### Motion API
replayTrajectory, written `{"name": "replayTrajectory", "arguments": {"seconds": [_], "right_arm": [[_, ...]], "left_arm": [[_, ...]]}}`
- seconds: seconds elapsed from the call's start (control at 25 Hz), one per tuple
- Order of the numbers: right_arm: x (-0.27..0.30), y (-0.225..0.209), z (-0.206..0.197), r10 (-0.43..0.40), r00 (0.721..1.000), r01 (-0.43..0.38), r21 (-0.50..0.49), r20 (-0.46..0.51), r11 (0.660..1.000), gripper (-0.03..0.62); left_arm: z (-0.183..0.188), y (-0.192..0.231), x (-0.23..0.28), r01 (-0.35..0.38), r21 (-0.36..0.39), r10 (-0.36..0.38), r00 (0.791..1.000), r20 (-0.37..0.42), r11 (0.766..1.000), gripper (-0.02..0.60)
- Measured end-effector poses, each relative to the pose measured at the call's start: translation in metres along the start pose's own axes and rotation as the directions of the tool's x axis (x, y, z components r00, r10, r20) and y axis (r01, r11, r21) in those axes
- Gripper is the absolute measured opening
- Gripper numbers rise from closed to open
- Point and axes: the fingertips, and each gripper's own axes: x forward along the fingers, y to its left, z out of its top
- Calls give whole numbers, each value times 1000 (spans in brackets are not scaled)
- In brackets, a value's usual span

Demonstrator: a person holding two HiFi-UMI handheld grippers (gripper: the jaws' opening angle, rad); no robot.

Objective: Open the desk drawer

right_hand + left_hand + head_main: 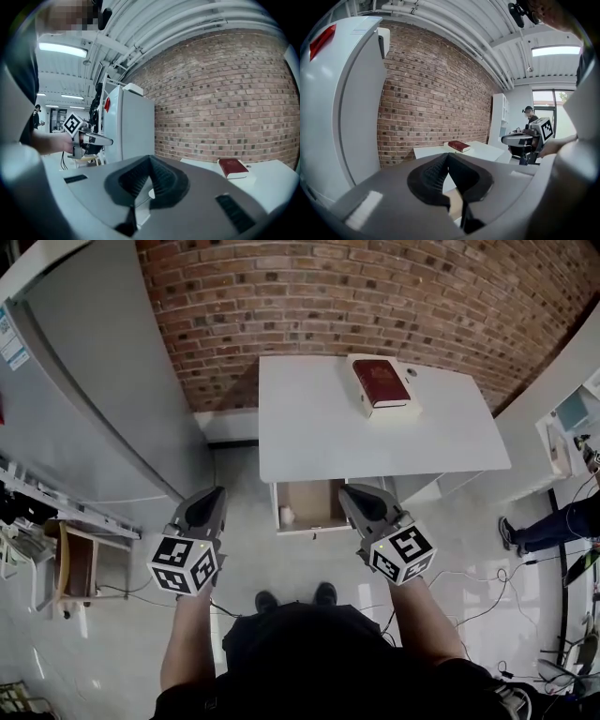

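Observation:
The white desk [309,427] stands against the brick wall, with a red book [380,382] lying on its far right part. Under the desk's front edge the drawer [314,504] is pulled out, showing a brown inside and a small white thing [287,516] at its left. My left gripper [217,491] [446,157] hangs in the air left of the drawer, shut, with nothing between its pads. At the drawer's right, my right gripper [345,490] [150,158] is also raised, shut and empty. Neither touches the drawer.
A tall grey-white refrigerator [103,381] fills the left side, with a wooden chair [75,563] and a rack near it. A white shelf unit [562,427] and another person's legs [553,526] are at the right, and cables lie on the floor there.

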Motion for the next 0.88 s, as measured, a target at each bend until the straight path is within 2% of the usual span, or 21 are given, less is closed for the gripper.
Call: {"name": "replayTrajectory", "arguments": {"seconds": [0.44,0.88], "right_arm": [[-20,-13,-14,10,1000,-10,3,-8,1000,12],[-22,-14,-17,15,1000,-14,23,-12,1000,12]], "left_arm": [[-4,-27,19,2,-18,-2,1000,-10,1000,12],[-5,-34,24,10,-15,-10,1000,-24,1000,12]]}}
